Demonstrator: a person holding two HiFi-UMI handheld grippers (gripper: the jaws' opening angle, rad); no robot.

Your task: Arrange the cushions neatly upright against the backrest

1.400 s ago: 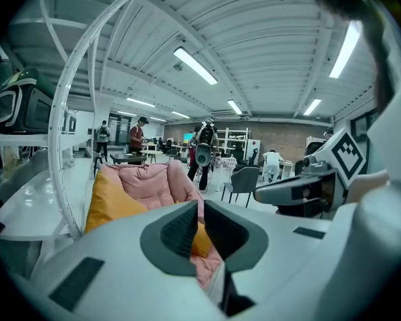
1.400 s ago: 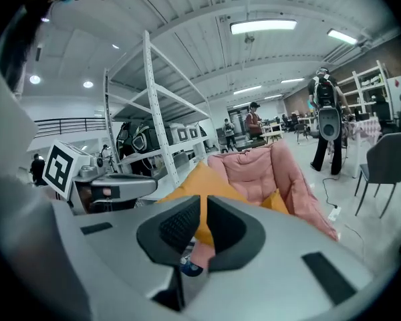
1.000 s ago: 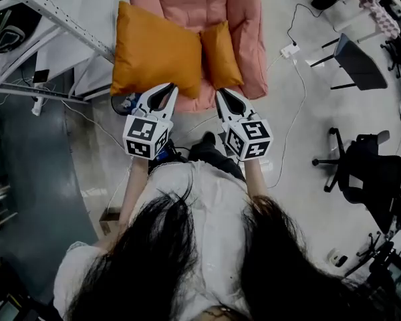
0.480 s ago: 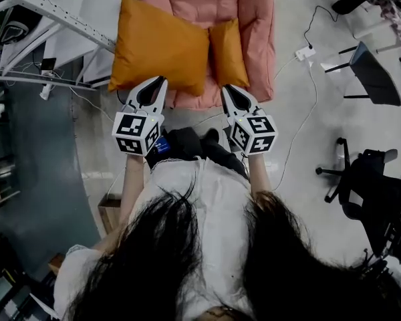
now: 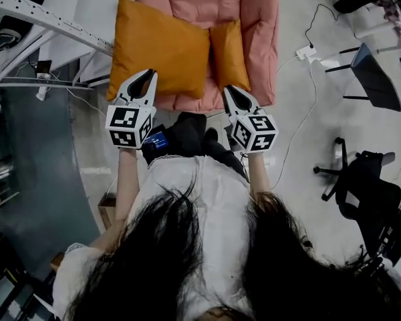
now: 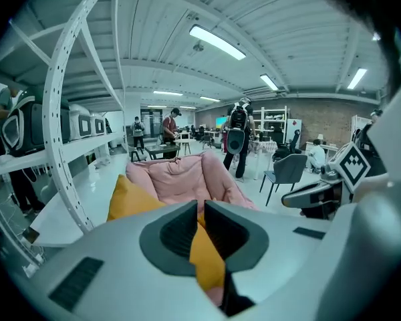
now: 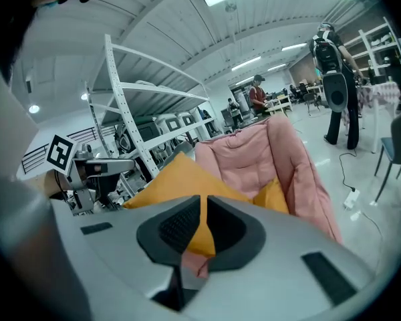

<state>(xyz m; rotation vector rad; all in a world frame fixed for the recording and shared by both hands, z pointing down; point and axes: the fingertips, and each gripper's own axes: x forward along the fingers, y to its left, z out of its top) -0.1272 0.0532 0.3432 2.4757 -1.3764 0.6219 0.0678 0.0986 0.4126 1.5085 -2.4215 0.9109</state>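
Two orange cushions lie on a pink padded armchair point(image 5: 210, 2). The large cushion point(image 5: 160, 49) leans over the chair's left side; the small cushion point(image 5: 228, 53) stands narrow beside it on the seat. My left gripper point(image 5: 150, 72) is shut and empty, its tips at the large cushion's lower edge. My right gripper point(image 5: 226, 87) is shut and empty just below the small cushion. In the left gripper view the large cushion point(image 6: 130, 199) shows beyond the shut left gripper point(image 6: 200, 206). The right gripper view shows the large cushion point(image 7: 180, 179) and the small cushion point(image 7: 274, 196) past the right gripper point(image 7: 204, 202).
A white metal shelving rack point(image 5: 47, 19) stands close to the chair's left. A power strip point(image 5: 306, 52) and cables lie on the floor to the right, with dark office chairs point(image 5: 367, 69) beyond. People stand far off in the room point(image 6: 237, 136).
My left gripper has shifted left along the large cushion's lower edge. The right gripper has sunk slightly below the small cushion. Both cushions lie as before.
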